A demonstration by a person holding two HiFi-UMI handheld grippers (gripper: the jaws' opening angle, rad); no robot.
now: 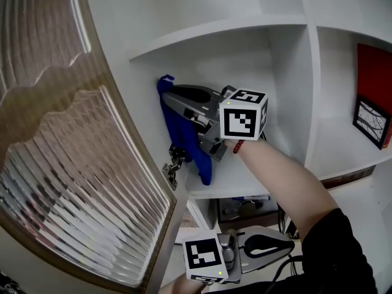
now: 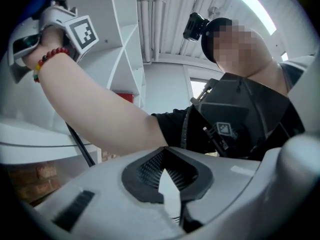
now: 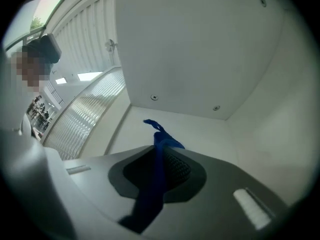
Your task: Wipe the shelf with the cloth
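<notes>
Right hand-held gripper [image 3: 159, 156] – clamping cloth [image 1: 203, 167]

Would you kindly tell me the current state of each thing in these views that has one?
Right tongs: shut on the blue cloth, inside the shelf compartment.
Blue cloth: pinched, its loose end hanging down.
Left tongs: shut, nothing between them, held low.
Glass door: swung open.
</notes>
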